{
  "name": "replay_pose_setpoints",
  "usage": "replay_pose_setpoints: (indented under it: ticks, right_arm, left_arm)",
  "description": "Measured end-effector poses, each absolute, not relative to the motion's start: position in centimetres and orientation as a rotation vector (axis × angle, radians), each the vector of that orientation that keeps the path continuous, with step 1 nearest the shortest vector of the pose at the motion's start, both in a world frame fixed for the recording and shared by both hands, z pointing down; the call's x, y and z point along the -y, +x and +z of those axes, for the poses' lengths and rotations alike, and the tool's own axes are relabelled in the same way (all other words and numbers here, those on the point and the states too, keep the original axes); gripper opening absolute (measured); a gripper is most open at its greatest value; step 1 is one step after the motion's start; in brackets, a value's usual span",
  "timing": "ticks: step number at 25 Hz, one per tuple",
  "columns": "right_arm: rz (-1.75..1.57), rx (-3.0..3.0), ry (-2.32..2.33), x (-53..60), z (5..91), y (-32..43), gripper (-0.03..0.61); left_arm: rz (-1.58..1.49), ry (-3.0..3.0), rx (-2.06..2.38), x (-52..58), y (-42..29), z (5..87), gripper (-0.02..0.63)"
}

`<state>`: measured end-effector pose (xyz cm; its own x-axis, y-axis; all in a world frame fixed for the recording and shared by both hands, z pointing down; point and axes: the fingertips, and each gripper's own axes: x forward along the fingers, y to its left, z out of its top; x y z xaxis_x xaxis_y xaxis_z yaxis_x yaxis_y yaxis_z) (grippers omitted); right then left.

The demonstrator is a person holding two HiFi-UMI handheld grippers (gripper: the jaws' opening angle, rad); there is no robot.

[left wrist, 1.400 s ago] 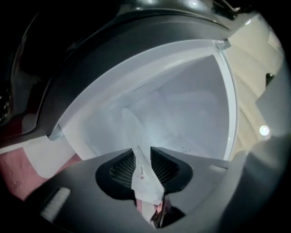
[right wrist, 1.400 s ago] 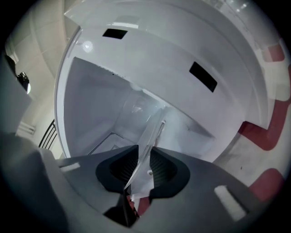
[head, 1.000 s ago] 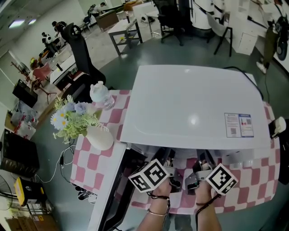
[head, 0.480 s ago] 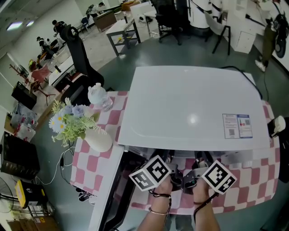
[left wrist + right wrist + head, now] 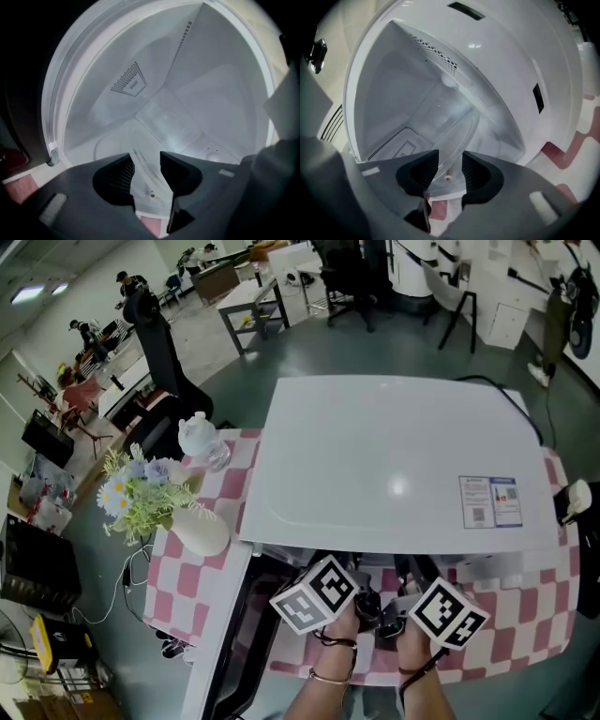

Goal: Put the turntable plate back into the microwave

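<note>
Glass turntable plate [image 5: 457,129], round | white microwave [image 5: 394,456] | left gripper [image 5: 146,157], right gripper [image 5: 450,153]: jaws just opened, plate between

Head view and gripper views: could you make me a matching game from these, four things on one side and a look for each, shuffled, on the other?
1. microwave
2. turntable plate
3. tablecloth
4. vase

A. pink and white checks
B. see-through
C. holds flowers
D. white, with a label on top

Pairs: 1-D, 2-B, 3-A, 4-C.
</note>
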<state>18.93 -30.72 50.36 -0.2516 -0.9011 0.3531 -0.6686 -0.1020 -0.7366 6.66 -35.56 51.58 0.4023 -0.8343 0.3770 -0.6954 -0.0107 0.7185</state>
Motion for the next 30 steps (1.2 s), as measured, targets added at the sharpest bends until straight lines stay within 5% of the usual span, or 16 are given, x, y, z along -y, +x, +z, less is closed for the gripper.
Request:
replay_pose_setpoints:
  ticks: [24, 30]
  right_arm:
    - [-1.333, -1.937, -1.84, 27.8, 51.9, 19.8, 0.158]
    - [-1.25, -1.975, -1.832, 28.1, 50.5, 19.5, 0.157]
  left_arm:
    - [-0.074, 1.736, 1.401, 33.9, 6.5, 51.9, 0.333]
    - [-0.084, 1.751, 1.404, 33.2, 6.3, 51.6, 0.331]
